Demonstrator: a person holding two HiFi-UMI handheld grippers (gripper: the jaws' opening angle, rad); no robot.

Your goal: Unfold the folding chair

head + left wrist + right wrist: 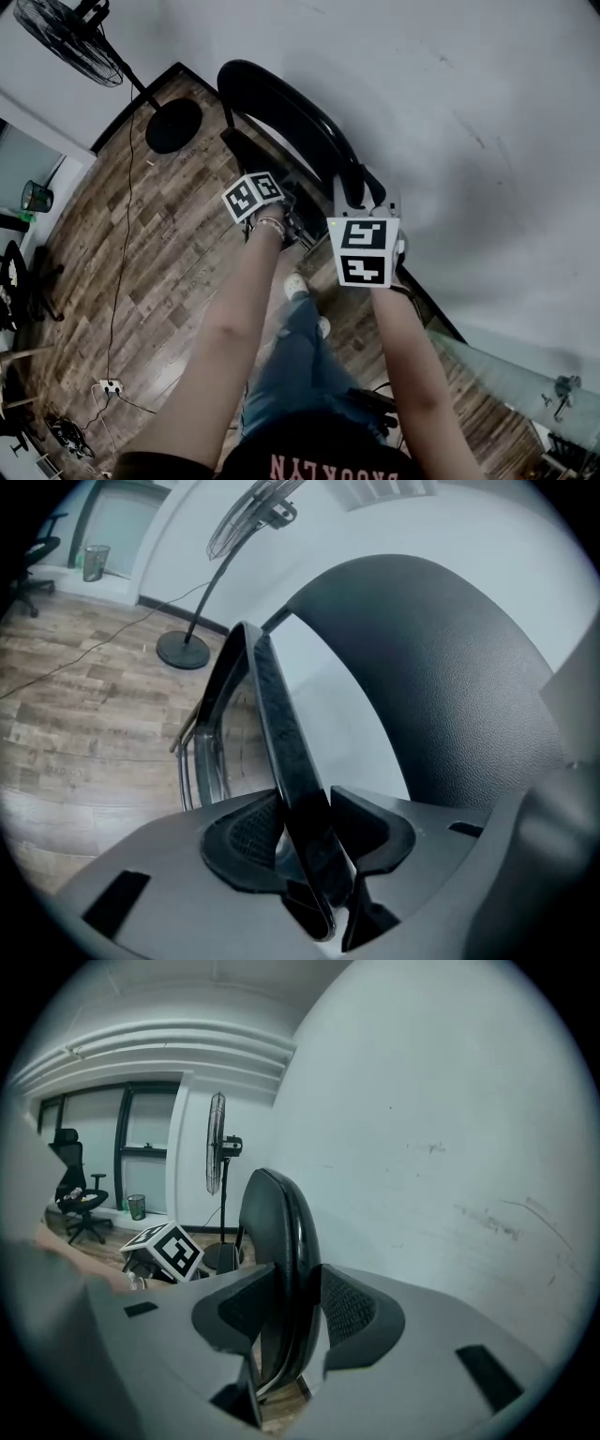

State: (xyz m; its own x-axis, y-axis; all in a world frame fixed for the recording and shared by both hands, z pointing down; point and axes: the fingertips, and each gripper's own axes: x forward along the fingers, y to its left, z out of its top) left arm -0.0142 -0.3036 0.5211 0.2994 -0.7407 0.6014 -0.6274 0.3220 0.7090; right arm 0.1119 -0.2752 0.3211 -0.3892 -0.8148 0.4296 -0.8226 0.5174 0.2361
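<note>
Gripping the nearly flat chair (281, 108) beside the wall (450, 112), my left fingers (248, 841) pinch the seat (281, 724) edge and my right fingers (352, 1312) clamp the backrest (281, 1232). Next, I judge, I pull them apart.

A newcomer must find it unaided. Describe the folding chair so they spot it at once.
Find the big white wall; right in front of it, on the wood floor, stands the black folding chair. Unlike the pedestal fan and the office chair farther off, it has a thin rounded backrest, and the left gripper and right gripper clamp it.
</note>
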